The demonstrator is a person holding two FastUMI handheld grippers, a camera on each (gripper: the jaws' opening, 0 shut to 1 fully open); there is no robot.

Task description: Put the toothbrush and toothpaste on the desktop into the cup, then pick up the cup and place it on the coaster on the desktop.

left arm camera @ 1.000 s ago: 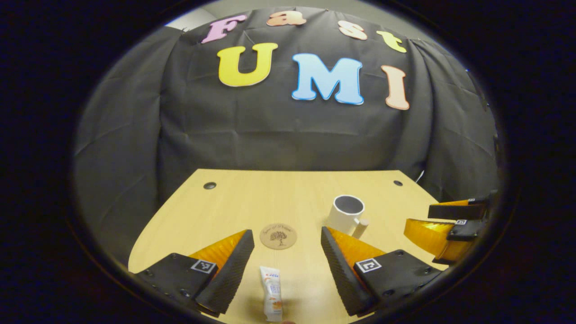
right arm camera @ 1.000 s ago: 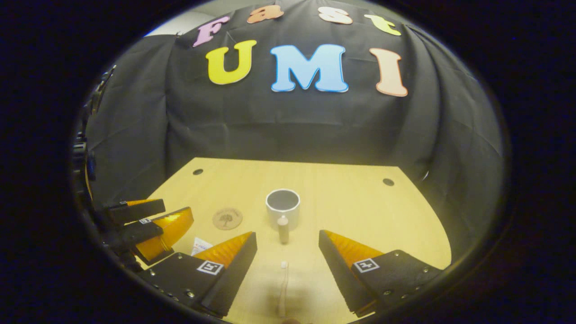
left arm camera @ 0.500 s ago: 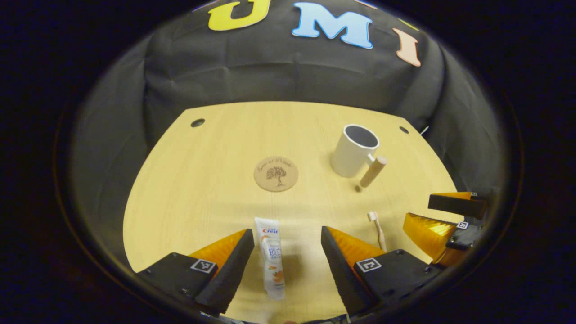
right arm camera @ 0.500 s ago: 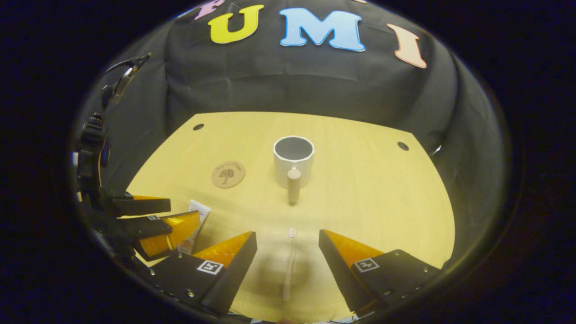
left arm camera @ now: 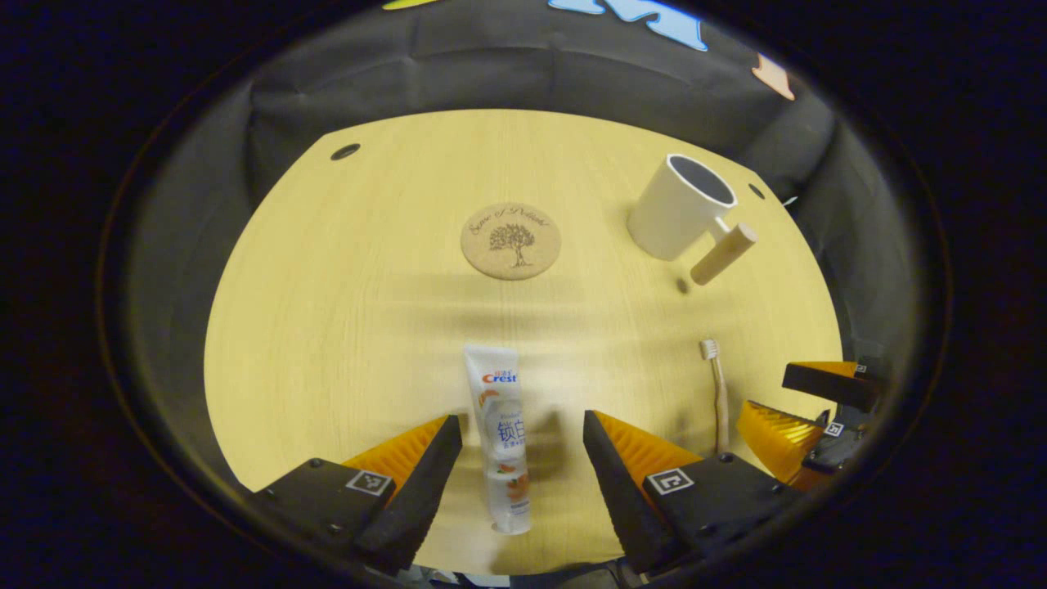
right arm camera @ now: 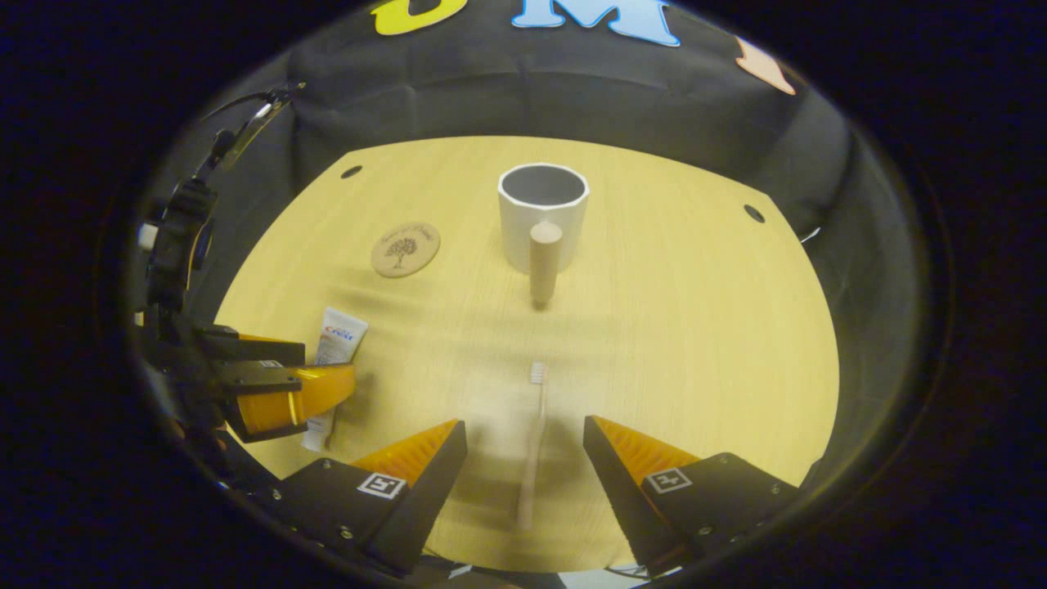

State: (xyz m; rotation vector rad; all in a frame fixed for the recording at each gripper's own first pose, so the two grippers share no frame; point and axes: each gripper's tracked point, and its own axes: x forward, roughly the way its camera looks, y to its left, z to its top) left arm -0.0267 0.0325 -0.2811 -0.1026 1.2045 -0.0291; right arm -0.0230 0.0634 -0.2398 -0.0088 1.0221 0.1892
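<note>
A white toothpaste tube lies flat on the wooden desktop, its lower half between the fingers of my open left gripper. A wooden-handled toothbrush lies lengthwise between the fingers of my open right gripper, bristles pointing away. The white cup with a wooden peg handle stands upright beyond it, empty. A round cork coaster lies mid-desk. In the left gripper view, the cup stands at the far right and the toothbrush next to the right gripper. The right gripper view has the left gripper over the toothpaste.
The desktop has a curved front edge and small round holes near its back corners. Black cloth wall closes the back and sides. Bare wood lies between the coaster and the cup.
Both grippers have tilted downward and lowered toward the desk over the second. The toothpaste and toothbrush now sit farther in between the fingers. Nothing on the desk has moved.
</note>
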